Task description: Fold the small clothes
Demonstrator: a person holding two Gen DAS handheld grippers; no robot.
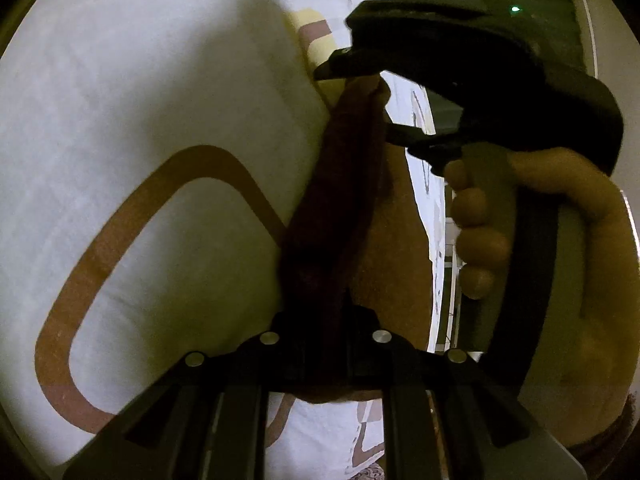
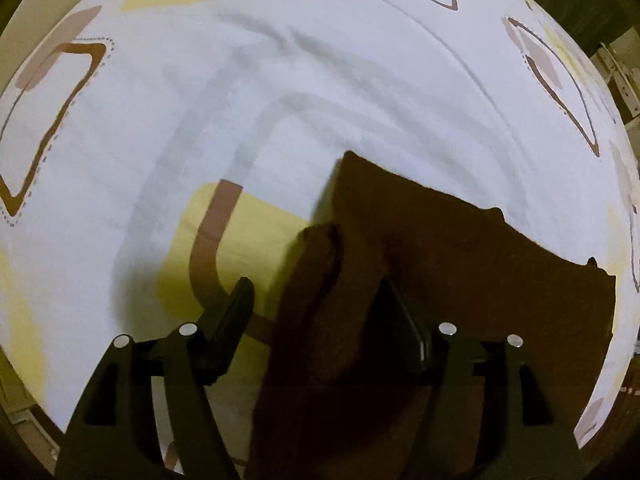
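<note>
Left hand-held gripper point(image 1: 320, 356) pinching brown cloth point(image 2: 460, 264), edge lifted off the bedsheet point(image 2: 320, 80). Right hand-held gripper point(image 2: 316, 308) spread, cloth btwn jaws, not pressed. Step: mid-fold. Next: right prob needs to clamp.

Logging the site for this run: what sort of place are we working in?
Probably a home bedroom. The work surface is a soft white sheet printed with brown and yellow shapes, creased like bedding. A dark brown cloth lies on it, and the sheet's edge drops off beside the hand.
</note>
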